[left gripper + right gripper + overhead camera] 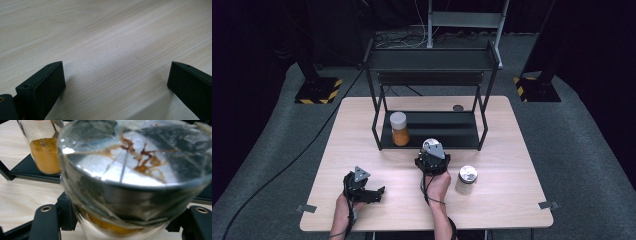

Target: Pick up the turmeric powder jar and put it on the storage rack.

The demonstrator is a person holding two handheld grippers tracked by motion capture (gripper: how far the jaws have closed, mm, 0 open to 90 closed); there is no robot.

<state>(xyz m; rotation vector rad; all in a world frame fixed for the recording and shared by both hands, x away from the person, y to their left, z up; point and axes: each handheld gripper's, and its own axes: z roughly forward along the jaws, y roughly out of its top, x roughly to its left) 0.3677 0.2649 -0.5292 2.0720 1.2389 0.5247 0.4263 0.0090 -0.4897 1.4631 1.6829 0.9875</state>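
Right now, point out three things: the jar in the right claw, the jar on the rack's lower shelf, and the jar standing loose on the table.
held jar [135, 162], right gripper view, on its shiny metal lid.
shelf jar [400, 133], high view, on its orange-filled body.
loose jar [467, 174], high view, on its silver lid.

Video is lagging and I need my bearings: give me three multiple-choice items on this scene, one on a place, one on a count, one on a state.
1. Where does the white-lidded jar stand? A) lower shelf B) top shelf C) floor
2. How many jars are there? A) two B) three C) four
3. How is the left tool? A) shut on a jar B) shut on nothing C) open over the table

A: it stands at the rack's bottom level.
B: that one, a silver-lidded jar on the table, a third jar in the right tool.
C: its jaws stand wide apart over bare wood.
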